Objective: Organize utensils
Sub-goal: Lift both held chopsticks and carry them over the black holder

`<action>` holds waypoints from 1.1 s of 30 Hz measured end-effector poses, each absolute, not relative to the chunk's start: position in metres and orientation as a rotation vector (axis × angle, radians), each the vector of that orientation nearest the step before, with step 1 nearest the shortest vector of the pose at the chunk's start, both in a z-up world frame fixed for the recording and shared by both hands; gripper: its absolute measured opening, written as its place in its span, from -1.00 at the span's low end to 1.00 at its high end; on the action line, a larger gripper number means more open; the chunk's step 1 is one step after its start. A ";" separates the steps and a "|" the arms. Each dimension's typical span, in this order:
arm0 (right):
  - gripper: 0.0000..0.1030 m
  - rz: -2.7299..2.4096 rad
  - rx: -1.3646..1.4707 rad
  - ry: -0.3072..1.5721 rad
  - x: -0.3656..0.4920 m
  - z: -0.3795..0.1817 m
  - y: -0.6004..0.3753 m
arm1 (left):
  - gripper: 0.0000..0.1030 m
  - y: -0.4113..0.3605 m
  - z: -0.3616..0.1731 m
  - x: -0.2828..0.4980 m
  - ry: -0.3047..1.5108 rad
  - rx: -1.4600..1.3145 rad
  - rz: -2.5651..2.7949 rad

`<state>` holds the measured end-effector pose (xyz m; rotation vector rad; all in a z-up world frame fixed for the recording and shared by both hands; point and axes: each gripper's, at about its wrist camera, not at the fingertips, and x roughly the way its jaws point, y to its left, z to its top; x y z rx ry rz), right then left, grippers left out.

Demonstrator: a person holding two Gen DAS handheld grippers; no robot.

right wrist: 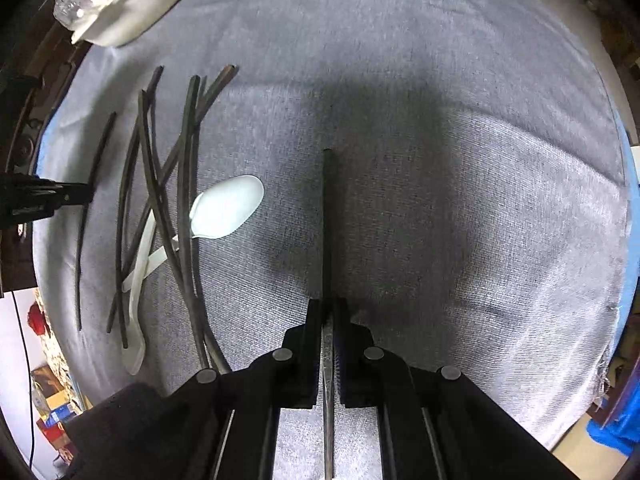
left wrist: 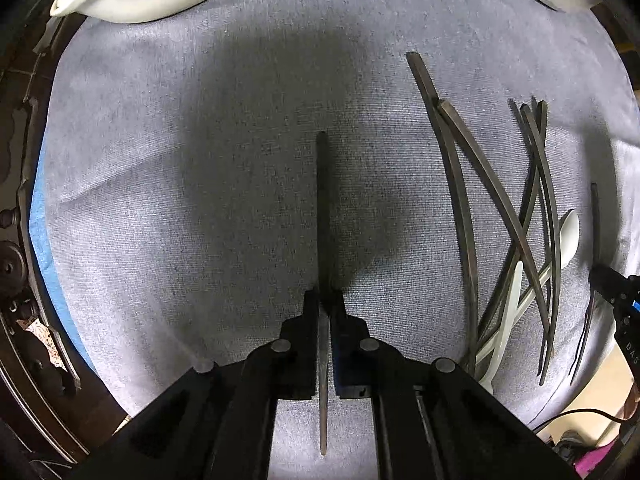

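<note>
Left gripper (left wrist: 325, 300): my jaws are clenched on a dark chopstick (left wrist: 322, 216), which runs straight ahead past the fingertips and back between the arms toward me.
Right gripper (right wrist: 327, 307): clamped the same way on a second chopstick (right wrist: 327, 224), pointing forward over the grey cloth (right wrist: 460, 184).
Hidden: each held stick's middle is buried between my fingers; whether either tip touches the cloth I cannot tell, since both lie in shadow.
Pile of chopsticks (left wrist: 516, 216): off to the right of my left gripper, to the left of my right one; the sticks cross one another, so counting them is unsafe.
White spoons: the left view shows only a bowl (left wrist: 570, 236) and handles poking out under the sticks; the right view shows one spoon (right wrist: 226, 208) plainly, its handle running under the sticks, and another (right wrist: 136, 308) nearer me.
Cut off: a white dish (right wrist: 132, 12) ahead-left of my right gripper, cropped by the frame edge; something shiny sits in it, unclear what.
Other view only: the right camera catches my left gripper (right wrist: 76, 196) at its far left, gripping its stick.
</note>
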<state>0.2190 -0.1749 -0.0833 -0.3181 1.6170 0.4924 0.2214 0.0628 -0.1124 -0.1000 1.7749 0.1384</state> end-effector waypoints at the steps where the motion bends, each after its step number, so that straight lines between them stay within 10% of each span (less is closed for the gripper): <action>1: -0.83 0.490 -0.320 1.627 0.220 -0.083 -0.173 | -0.90 0.062 -0.113 0.223 1.779 -0.088 0.134; 33: -0.87 0.471 0.060 1.249 0.130 0.029 -0.229 | -0.90 0.090 0.005 0.065 1.221 -0.501 0.108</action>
